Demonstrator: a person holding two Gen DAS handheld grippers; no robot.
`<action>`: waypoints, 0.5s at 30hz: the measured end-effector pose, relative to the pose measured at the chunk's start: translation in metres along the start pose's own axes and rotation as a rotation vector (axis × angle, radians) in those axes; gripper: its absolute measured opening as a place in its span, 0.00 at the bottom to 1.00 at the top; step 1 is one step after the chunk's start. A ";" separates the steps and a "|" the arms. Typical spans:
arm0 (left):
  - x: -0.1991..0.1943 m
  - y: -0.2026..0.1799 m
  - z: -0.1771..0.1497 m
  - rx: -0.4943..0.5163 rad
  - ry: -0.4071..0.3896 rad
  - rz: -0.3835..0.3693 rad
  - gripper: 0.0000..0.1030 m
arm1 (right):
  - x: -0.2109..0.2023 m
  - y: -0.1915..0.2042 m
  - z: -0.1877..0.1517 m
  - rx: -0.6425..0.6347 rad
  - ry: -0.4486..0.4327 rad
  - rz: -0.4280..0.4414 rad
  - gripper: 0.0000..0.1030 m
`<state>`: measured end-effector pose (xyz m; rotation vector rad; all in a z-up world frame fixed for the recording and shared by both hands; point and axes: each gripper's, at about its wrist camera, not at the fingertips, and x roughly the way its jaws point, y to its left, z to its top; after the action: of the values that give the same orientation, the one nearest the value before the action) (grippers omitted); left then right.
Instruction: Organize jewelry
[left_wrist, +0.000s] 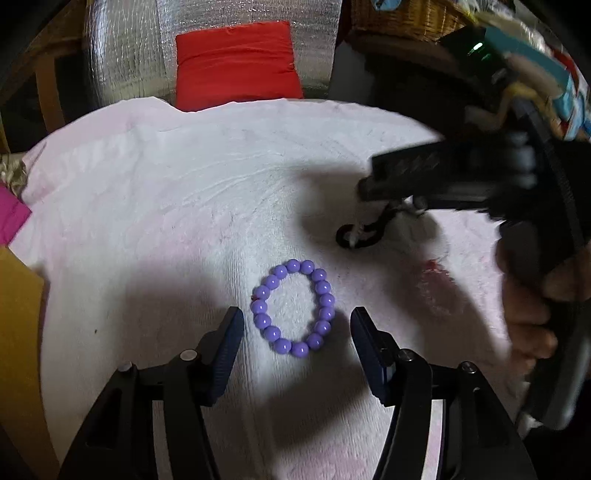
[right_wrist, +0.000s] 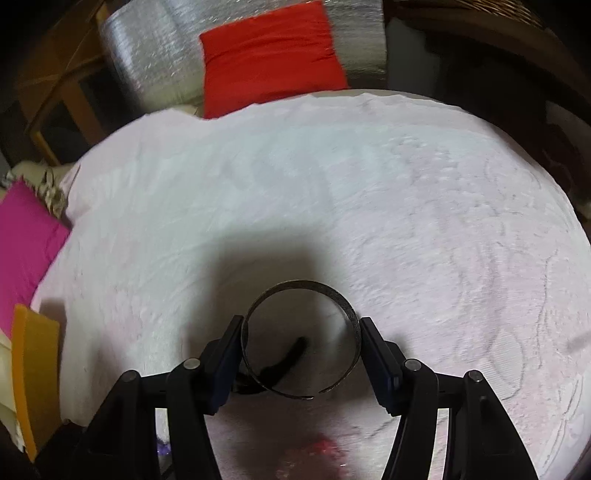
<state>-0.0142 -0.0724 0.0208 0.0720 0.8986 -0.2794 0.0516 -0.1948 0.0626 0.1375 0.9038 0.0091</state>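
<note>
On the pale, nubbly towel (left_wrist: 184, 206) spread over the table, a purple bead bracelet (left_wrist: 293, 308) lies flat, straight ahead of the left gripper (left_wrist: 297, 332) and centred in the gap between its two fingers, which stand wide apart, touching nothing. That is the relation the coming move seems to turn on: the ring of beads is slightly longer along the fingers' line than across it, so closing would squeeze its narrow way. The beads look smooth, glossy and round, likely strung on something stretchy, so I'd guess they roll or buckle under a pinch.

Off to the right, the right gripper (right_wrist: 301, 341) has its fingers pressed against both sides of a metal cuff bangle (right_wrist: 301, 341), a thin, dull, textured band standing on edge, with an opening at its near side. A black looped piece (left_wrist: 360, 234) dangles beneath that gripper, near the purple beads but apart from them. Something red and translucent (left_wrist: 437, 291) lies on the towel beside it; I cannot tell what
</note>
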 end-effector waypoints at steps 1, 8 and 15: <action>0.002 -0.002 0.001 0.002 0.006 0.018 0.59 | -0.002 -0.004 0.000 0.019 -0.002 0.006 0.62; 0.010 -0.007 0.004 -0.001 0.012 0.074 0.59 | -0.012 -0.031 0.009 0.109 -0.034 0.025 0.62; 0.015 -0.009 0.011 0.000 0.019 0.102 0.54 | -0.019 -0.039 0.012 0.148 -0.051 0.056 0.62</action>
<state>0.0004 -0.0856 0.0165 0.1201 0.9110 -0.1835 0.0472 -0.2366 0.0800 0.2992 0.8495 -0.0095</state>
